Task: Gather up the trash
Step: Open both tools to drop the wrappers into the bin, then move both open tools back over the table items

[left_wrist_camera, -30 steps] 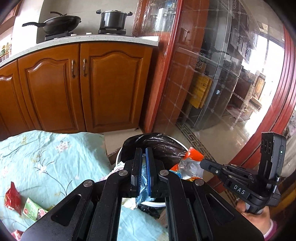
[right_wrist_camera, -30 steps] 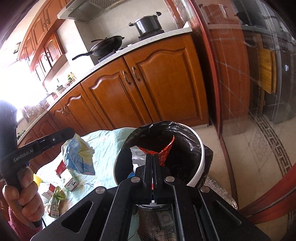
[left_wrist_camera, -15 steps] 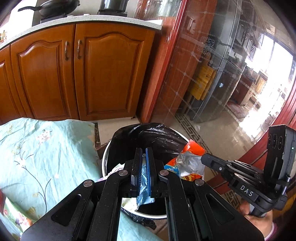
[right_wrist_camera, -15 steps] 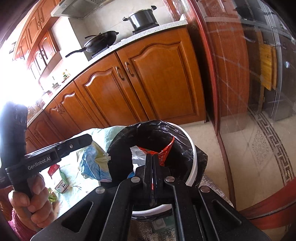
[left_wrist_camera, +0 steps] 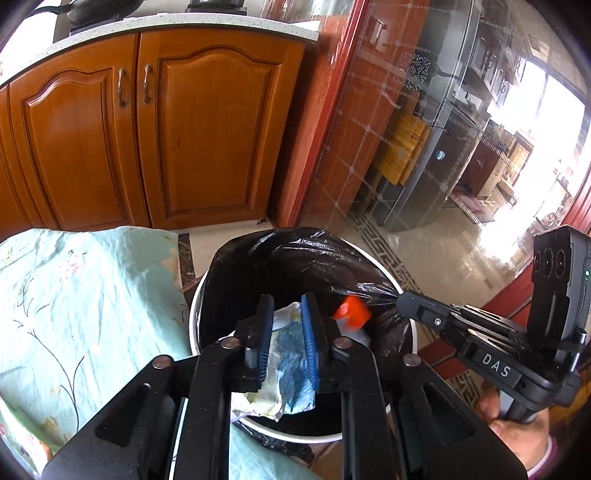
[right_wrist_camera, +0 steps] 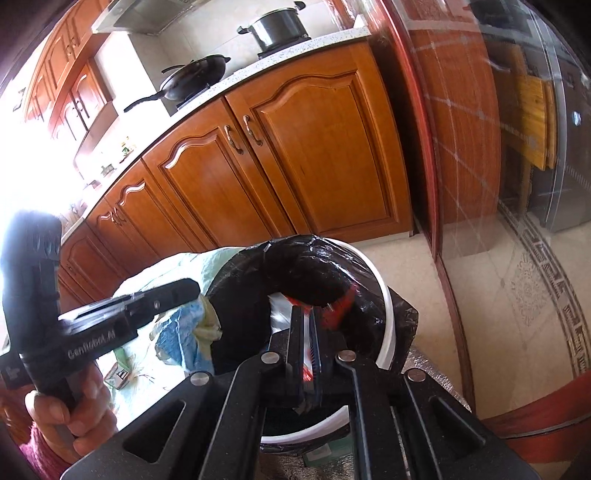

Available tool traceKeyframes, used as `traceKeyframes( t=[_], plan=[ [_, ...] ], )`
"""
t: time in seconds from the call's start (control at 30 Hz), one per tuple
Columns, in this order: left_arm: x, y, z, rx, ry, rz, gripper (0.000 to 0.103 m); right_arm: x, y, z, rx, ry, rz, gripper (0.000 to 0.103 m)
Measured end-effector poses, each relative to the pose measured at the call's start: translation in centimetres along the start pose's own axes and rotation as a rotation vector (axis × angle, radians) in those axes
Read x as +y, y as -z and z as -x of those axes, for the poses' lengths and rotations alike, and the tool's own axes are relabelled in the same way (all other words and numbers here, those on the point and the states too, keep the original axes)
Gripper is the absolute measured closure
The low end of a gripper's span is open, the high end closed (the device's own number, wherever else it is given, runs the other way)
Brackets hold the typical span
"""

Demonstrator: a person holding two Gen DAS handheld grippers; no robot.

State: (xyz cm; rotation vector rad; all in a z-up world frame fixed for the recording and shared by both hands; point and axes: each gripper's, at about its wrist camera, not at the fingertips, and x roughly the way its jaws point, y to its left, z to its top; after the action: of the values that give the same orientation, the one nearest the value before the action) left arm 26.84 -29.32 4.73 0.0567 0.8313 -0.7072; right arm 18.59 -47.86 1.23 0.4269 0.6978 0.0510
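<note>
A crumpled blue and white wrapper is sitting between the two blue pads of the left gripper, right above the mouth of the white trash bin. The jaws have just been opening, and I see a clear gap on both sides of the wrapper near the fingertips, so the pads are not pressing it there; lower down I cannot tell if it is still touching them. The bin is lined with a black bag, and it is standing on the floor just beside the table with the light green flowered cloth.

A red and silver wrapper is hanging inside the bin opening, a little blurred. The right gripper is pointing down into the bin, and its jaws have also just been opening; they are standing a small way apart with a piece of this wrapper between them. I cannot tell whether the pads are still pressing it.

A hand is holding the handle of the left gripper, and another hand is holding the right one. Behind the bin, the brown wooden cabinets are standing closed, with a black wok and a pot on the stove above.
</note>
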Motion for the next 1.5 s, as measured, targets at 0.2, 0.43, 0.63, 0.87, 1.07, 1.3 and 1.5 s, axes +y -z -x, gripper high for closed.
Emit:
traceKeyframes(
  t=[0.2, 0.43, 0.63, 0.87, 1.07, 1.3, 1.5],
  plan=[
    [0.1, 0.0, 0.5, -0.005, 0.000, 0.009, 0.071, -0.3, 0.3, 0.1, 0.006, 0.004, -0.018, 0.096],
    [0.2, 0.6, 2.6, -0.036, -0.012, 0.003, 0.068, 0.0, 0.7, 1.2, -0.009, 0.005, -0.031, 0.096],
    [2.0, 3.1, 5.0, -0.044, -0.033, 0.044, 0.068, 1.2, 1.4, 1.9, -0.017, -0.013, -0.025, 0.085],
    [5.3, 7.2, 7.9, -0.040, -0.066, 0.145, 0.068, 4.5, 3.6, 2.0, -0.007, -0.055, 0.006, 0.064],
    [7.5, 10.3, 11.2, -0.070, -0.117, 0.190, 0.068, 8.0, 5.9, 1.3, 0.026, -0.100, 0.031, 0.047],
    [9.8, 13.2, 14.7, -0.096, -0.173, 0.214, 0.062, 11.9, 8.1, 1.0, 0.049, -0.160, 0.066, 0.034],
    [12.1, 15.3, 17.2, -0.107, -0.216, 0.246, 0.062, 14.4, 9.3, 0.4, 0.077, -0.194, 0.083, 0.034]
  ],
)
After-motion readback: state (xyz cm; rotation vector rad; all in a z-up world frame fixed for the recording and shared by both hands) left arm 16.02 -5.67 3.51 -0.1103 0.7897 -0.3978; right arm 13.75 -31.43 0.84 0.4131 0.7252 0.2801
